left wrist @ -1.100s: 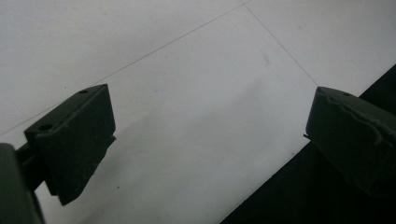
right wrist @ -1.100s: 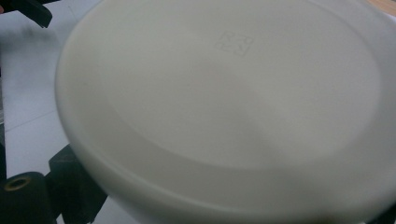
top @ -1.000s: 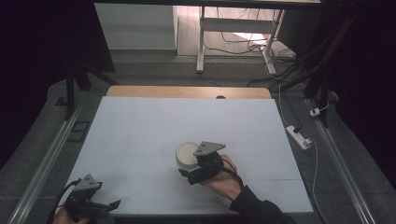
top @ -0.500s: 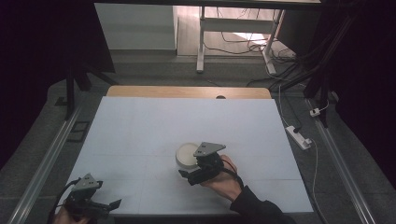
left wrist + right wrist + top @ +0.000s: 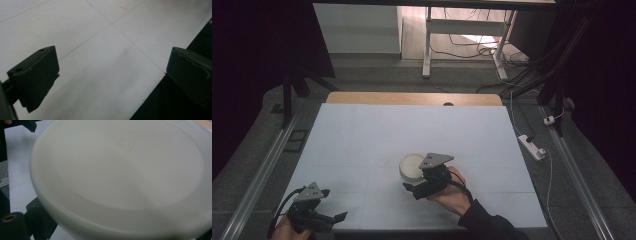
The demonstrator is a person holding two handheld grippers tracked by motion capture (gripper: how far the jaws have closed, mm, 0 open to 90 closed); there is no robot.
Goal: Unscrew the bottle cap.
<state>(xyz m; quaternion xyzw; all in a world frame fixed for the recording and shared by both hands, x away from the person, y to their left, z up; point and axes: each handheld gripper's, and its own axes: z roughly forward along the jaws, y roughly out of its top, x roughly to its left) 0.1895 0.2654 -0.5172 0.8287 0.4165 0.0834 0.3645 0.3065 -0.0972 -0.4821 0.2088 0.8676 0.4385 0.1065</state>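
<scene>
At the near left corner of the bench, the left claw is held in a hand just above the white surface, and its jaws are seen spread wide with nothing between them; in the left gripper view only the bare white sheet, crossed by thin lines, and the bench's dark near edge are seen between the two black jaws. Farther in, near the middle of the bench and somewhat to the right, the right claw is held by a hand with a dark sleeve behind it. A round, shallow white dish is found directly at this claw, touching it on its far left side and resting on the white sheet. In the right gripper view the dish is seen very close and blurred, its pale face, stamped with a small square mark, tilted towards the camera, and one black jaw is seen low at the left beside its rim. Whether the right claw is pinching the dish or merely set against it cannot be told. Beyond the white sheet, a strip of bare wood is seen along the bench's far edge. Farther still, a grey floor, a white power strip to the right of the bench and the legs of a pale frame are seen.
</scene>
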